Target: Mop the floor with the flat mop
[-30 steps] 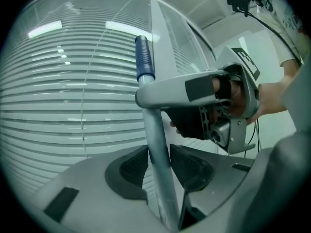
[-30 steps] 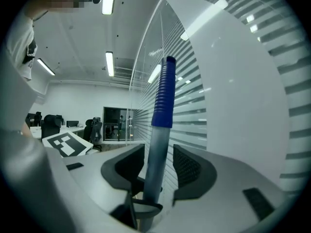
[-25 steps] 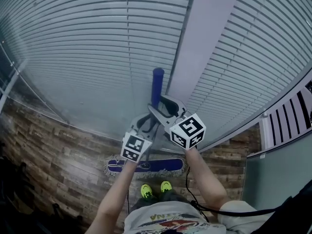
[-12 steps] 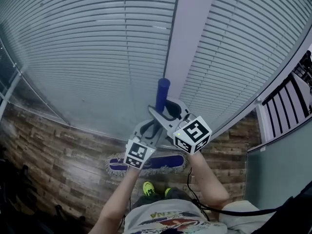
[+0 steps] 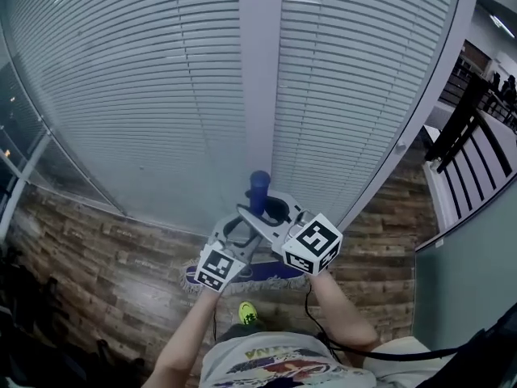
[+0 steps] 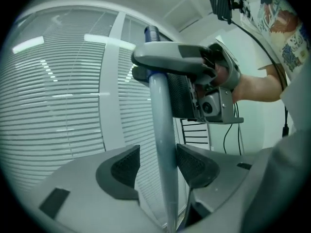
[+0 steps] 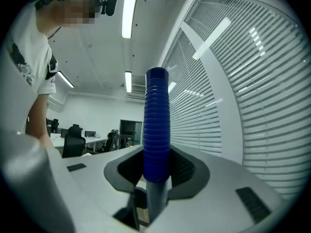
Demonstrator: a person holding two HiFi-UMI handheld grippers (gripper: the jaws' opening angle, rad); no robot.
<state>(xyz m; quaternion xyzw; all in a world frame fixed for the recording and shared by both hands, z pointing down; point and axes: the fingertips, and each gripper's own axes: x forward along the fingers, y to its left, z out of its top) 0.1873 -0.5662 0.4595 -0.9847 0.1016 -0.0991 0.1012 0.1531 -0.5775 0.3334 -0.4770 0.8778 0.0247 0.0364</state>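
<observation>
The flat mop's blue head (image 5: 271, 275) with its white fringe lies on the wood floor just in front of my feet. Its silver pole (image 6: 160, 120) rises to a blue ribbed grip (image 5: 259, 188). My right gripper (image 5: 271, 210) is shut on that grip (image 7: 156, 125), and its jaws have just been closing (image 7: 156, 166). Lower on the pole, my left gripper (image 5: 240, 234) has just been opening. The pole stands between its pads (image 6: 158, 164) with a gap on the left side. The right gripper (image 6: 209, 86) shows above it.
A wall of window blinds with a white column (image 5: 260, 71) stands close ahead. Wood-plank floor (image 5: 105, 257) runs along its foot. A black railing (image 5: 468, 128) is at the right. A green shoe (image 5: 246, 312) is by the mop head. Office chairs (image 7: 73, 142) stand far off.
Both grippers have travelled sideways along the blinds with the mop handle, so the white column now stands right behind the grip. The mop head has slid along the floor with them.
</observation>
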